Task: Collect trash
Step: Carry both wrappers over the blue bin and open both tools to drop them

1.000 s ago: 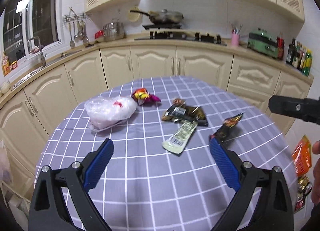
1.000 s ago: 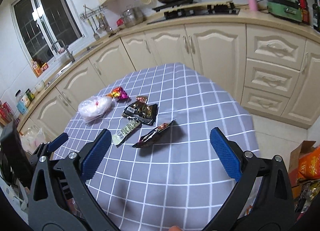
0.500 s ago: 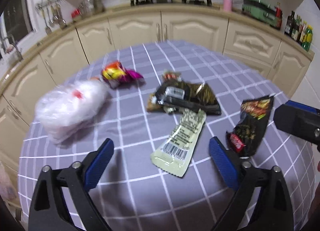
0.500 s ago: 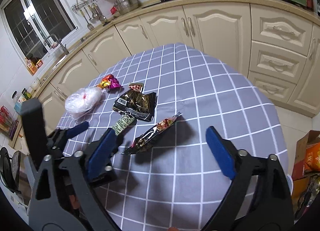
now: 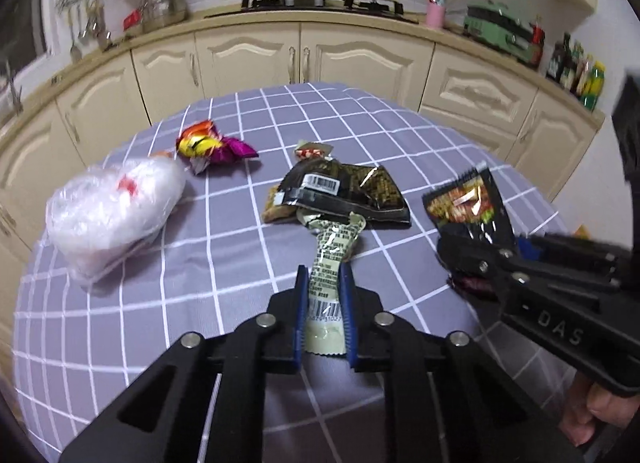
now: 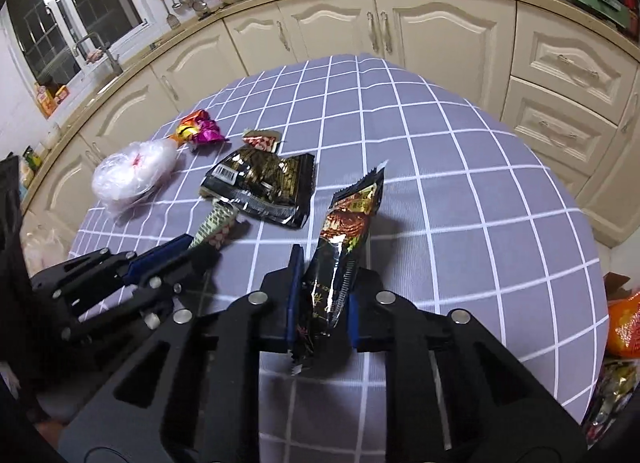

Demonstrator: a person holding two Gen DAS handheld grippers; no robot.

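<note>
Two-handed pick-up, at the grasp step. We see the left gripper (image 5: 324,283) closed on the pale green sachet (image 5: 334,251), whose barcode end sits between the blue fingers (image 5: 301,303) while its far end rests on the checked tabletop (image 5: 240,255) and tucks under the black-and-gold wrapper (image 5: 344,191). The right gripper (image 6: 320,287) is closed on the dark snack wrapper (image 6: 348,223), its lower part pinched between the fingers (image 6: 294,295), its upper end slanting away above the cloth. We judge both grasps made and the lift not yet begun; the next move calls for raising each piece clear, drawing the sachet out from under its neighbour without dragging it along, then carrying both to wherever the trash goes, which no view shows. Count of trash in view: two pieces held, one per gripper; three loose on the tabletop, namely one black-and-gold wrapper with a small red-and-white scrap (image 6: 260,141) at its far edge, one crumpled bright foil wrapper (image 5: 212,143), and one clear plastic bag (image 5: 112,211).
</note>
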